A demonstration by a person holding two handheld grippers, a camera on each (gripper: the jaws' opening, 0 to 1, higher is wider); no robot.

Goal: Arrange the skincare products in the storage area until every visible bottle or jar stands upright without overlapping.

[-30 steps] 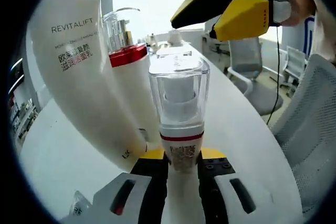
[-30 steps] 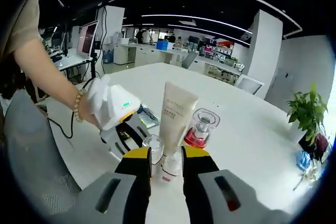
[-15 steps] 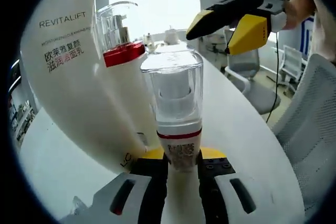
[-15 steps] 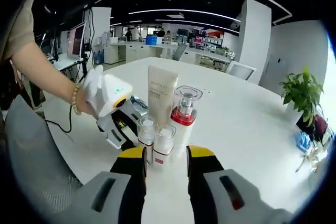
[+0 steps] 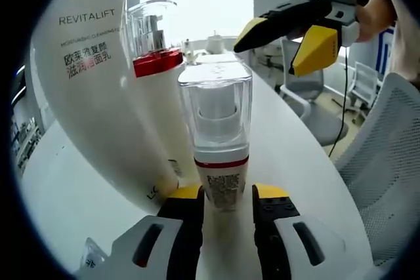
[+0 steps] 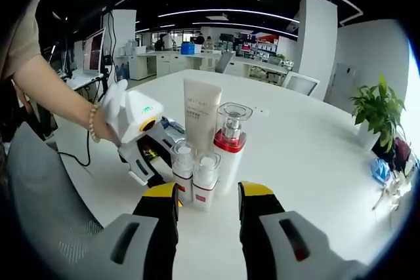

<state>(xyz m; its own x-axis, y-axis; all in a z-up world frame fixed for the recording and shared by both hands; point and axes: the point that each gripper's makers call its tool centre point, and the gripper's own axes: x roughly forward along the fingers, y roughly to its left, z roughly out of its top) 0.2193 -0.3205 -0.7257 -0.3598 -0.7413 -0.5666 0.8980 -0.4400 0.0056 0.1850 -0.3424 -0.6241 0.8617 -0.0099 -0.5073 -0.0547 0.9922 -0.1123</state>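
Note:
On the white table [image 6: 308,162] a white tube [image 6: 200,113], a pump bottle with a red collar [image 6: 230,152] and two small clear-capped bottles [image 6: 182,170] [image 6: 205,180] stand upright in a tight cluster. In the left gripper view one small bottle [image 5: 222,129] stands between my left gripper's [image 5: 226,195] jaws, which are parted with slim gaps on both sides; the tube [image 5: 92,77] and pump bottle [image 5: 154,63] rise behind it. My left gripper [image 6: 157,172] reaches the cluster from the left. My right gripper [image 6: 209,195] is open just before the cluster, and it hangs open in the left gripper view [image 5: 272,57].
A person's arm [image 6: 59,96] holds the left gripper. A flat packet [image 6: 176,130] lies behind that gripper. A potted plant [image 6: 380,116] stands far right. Office chairs [image 5: 387,162] sit past the table's edge. A clear wrapper [image 5: 88,254] lies near my left jaw.
My left gripper's jaws have spread apart and let go of the small bottle, which stays upright. The right gripper view has drawn back slightly from the cluster.

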